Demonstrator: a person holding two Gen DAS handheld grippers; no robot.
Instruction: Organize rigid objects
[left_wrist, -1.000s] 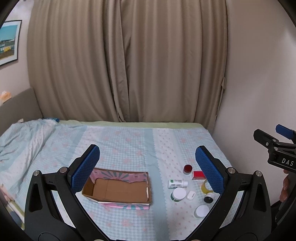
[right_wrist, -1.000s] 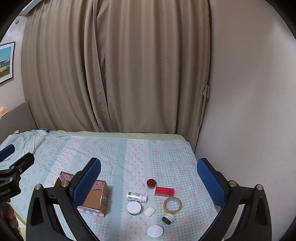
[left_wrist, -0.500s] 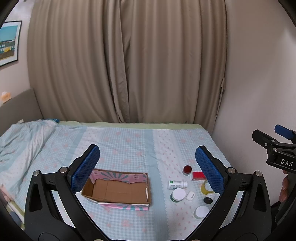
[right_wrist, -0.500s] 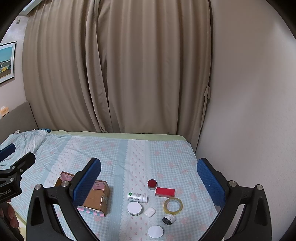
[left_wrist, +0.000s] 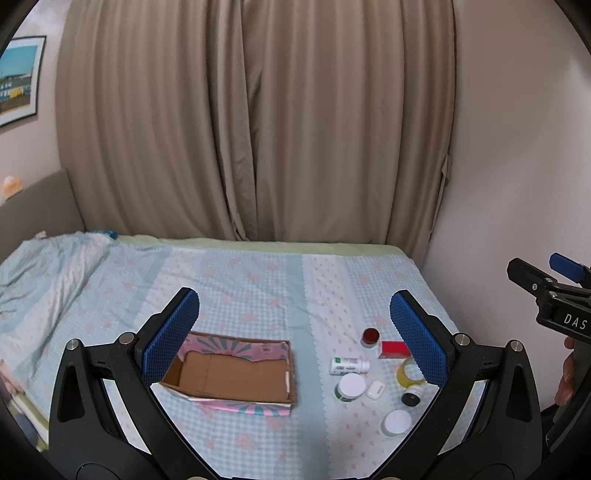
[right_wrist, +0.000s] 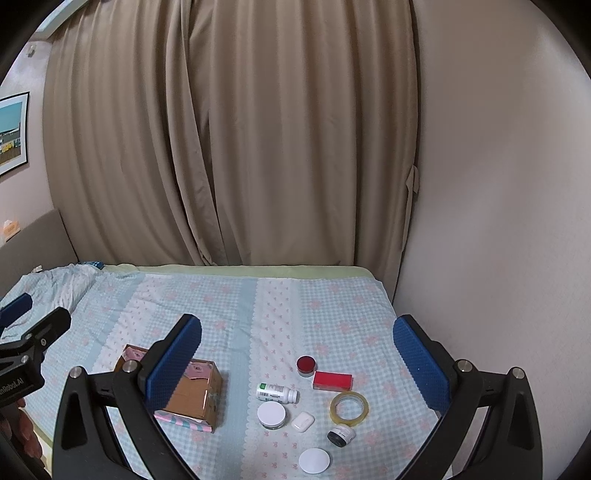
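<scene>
Cardboard box (left_wrist: 236, 376) lies between my spread left fingers (left_wrist: 173, 336); small items sit nearer my right gripper (right_wrist: 295, 369), also spread.

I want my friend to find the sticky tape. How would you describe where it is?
On the bed, look right of the cardboard box at the small items. The tape roll lies flat just below the red box; it alone is a see-through yellowish ring.

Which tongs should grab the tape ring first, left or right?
Probably right. In the right wrist view the tape ring lies between the open right tongs; the left tongs mostly frame the cardboard box.
</scene>
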